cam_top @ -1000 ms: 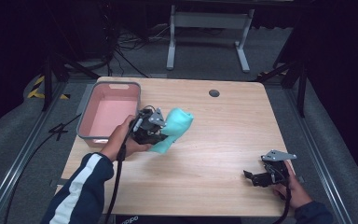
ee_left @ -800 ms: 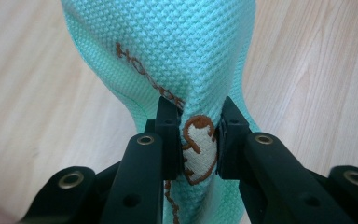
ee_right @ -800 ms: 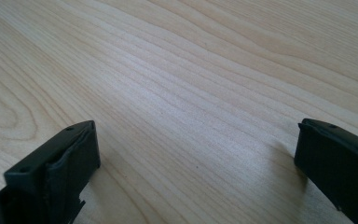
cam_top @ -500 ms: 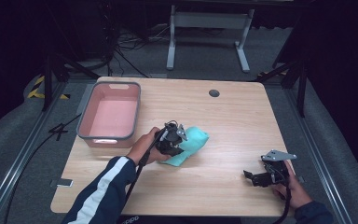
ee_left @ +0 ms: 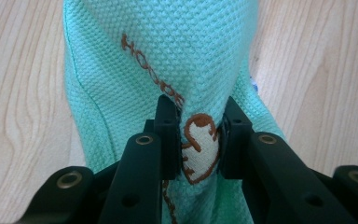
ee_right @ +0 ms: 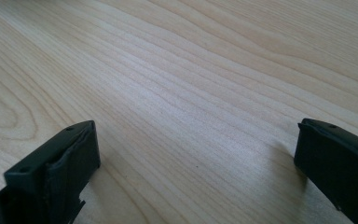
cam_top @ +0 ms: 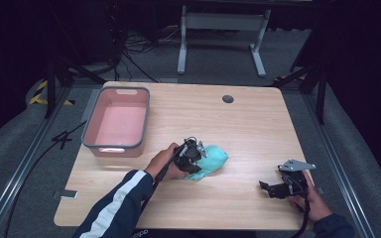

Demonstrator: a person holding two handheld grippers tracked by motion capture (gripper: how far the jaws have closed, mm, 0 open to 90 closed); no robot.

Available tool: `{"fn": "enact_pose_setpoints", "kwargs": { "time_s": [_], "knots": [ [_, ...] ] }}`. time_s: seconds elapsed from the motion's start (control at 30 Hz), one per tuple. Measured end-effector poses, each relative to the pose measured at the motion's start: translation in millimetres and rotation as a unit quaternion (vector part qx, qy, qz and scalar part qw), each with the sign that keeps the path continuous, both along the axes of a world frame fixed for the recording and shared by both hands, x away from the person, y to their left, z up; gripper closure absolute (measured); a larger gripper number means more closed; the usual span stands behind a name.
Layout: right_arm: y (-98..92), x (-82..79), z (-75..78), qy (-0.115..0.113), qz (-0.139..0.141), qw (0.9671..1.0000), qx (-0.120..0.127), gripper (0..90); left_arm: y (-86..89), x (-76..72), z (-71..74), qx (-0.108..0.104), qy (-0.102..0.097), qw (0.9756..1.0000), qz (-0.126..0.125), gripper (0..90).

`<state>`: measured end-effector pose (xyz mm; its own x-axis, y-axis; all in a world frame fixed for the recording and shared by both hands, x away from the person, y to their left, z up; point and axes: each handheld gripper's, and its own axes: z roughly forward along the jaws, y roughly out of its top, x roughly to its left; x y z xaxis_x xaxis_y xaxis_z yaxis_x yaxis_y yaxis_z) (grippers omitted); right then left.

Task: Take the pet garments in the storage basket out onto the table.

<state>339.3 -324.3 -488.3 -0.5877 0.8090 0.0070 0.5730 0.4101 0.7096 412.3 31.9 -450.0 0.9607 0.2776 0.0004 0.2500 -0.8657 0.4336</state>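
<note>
clearly the soft mint-green waffle-weave cloth with brown stitched lettering [ee_left: 168,56] is a light, limp thing: it drapes and bunches rather than keeping any shape, so it will sag from whatever point is pinched and trail the rest behind. it lies crumpled on the counter near the middle, a little toward the person's side [cam_top: 213,159], to the right of and nearer than the tub. the left gripper [ee_left: 196,140] has its fingers [ee_left: 167,135] clamped on a raised fold of it, right at the embroidered white patch, with the weave gathered between the pads; a fold or a hem like this seems the sensible place to take hold, since the textured weave should grip well and nothing in it can break. in the high view the left gripper [cam_top: 191,156] sits low over the cloth. the right gripper [cam_top: 274,189] rests well apart near the front right corner, its fingers [ee_right: 56,168] spread wide with bare wood between them. the pale wooden counter [cam_top: 258,124] is smooth and flat, so the cloth should slide easily if dragged. a pink rectangular plastic tub with a grey rim [cam_top: 90,130] stands at the left side, nothing in it. around the counter the room is dark, with grey floor, cables and a metal stand behind.
</note>
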Motion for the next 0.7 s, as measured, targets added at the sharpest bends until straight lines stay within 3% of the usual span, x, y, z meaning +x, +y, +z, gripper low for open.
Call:
{"fn": "enact_pose_setpoints", "kwargs": {
  "time_s": [0.13,0.27,0.7],
  "knots": [
    [0.0,0.0,0.0,0.000,0.000,1.0000,0.000,0.4,-1.1,-2.3,0.9,0.005,-0.007,1.0000,0.002,71.4],
    [0.0,-0.1,0.0,0.000,0.000,1.0000,0.000,0.4,0.5,-3.8,5.4,-0.015,-0.012,0.9998,0.006,63.6],
    [0.0,0.0,0.0,0.000,0.000,1.0000,0.000,0.4,8.6,-10.7,24.7,-0.022,-0.048,0.9985,0.016,44.7]
  ]
}}
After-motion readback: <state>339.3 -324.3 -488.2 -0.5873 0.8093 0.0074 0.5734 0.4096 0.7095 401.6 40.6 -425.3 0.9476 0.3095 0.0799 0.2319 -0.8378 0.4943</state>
